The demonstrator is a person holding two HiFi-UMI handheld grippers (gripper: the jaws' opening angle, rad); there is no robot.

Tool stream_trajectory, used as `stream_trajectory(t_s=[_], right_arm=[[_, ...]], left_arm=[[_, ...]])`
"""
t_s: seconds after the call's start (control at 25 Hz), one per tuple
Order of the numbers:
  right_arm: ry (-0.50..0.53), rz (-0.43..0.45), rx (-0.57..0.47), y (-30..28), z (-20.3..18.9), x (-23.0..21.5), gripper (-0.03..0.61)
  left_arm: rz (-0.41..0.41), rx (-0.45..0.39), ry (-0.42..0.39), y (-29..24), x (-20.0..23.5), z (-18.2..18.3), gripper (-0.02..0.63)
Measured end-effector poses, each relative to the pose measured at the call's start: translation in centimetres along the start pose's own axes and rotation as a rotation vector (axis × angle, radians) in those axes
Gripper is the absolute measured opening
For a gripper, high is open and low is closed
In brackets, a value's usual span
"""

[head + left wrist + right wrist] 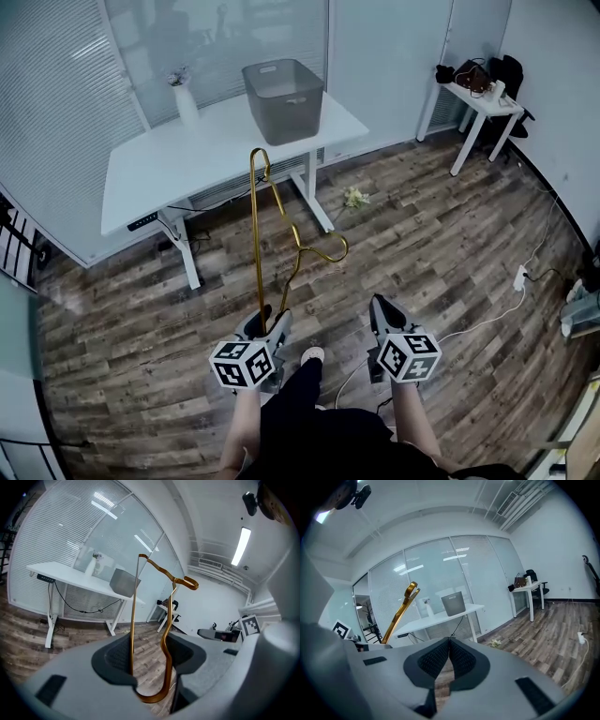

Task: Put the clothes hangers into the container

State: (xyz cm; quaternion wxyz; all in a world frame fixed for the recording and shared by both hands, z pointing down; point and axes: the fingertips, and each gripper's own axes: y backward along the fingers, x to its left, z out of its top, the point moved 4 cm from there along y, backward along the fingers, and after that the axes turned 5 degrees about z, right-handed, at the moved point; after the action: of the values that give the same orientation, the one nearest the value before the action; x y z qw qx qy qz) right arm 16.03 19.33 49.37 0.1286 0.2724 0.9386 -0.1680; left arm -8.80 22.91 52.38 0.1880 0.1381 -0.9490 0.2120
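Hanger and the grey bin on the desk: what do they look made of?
The hanger: probably metal wire with a glossy gold finish; it is thin and shows bright glints. The bin: likely matte grey plastic, judging by its smooth moulded walls and handle cutout.

Floor (pixel 450 253): dark brown weathered wood planks. White worktop (pixel 187 159) on white legs, back edge against frosted glass partition (pixel 216 37). Slatted blinds (pixel 56 112) behind glass at left. White vase (pixel 185 98) with flowers at worktop's back edge. Dark cable (pixel 187 211) sags under worktop. Small white side table (pixel 478 103) by far white wall (pixel 553 94), dark bags (pixel 473 75) on it. White cord (pixel 487 323) trails across floor. Ceiling strip light (pixel 243 545) lit.
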Motion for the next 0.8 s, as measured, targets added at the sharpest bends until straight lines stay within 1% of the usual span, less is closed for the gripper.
stream_trajectory(t_s=[0.48,0.8], right_arm=[[-0.009,-0.010,-0.001,-6.3,3.6,-3.0,0.026],[-0.016,-0.015,0.005,-10.5,5.1,-4.0,0.026]], left_arm=[[-0.020,0.010,-0.017,-7.0,1.3,4.8,0.210],[-0.024,0.019,-0.018,-10.7,3.0,7.4,0.210]])
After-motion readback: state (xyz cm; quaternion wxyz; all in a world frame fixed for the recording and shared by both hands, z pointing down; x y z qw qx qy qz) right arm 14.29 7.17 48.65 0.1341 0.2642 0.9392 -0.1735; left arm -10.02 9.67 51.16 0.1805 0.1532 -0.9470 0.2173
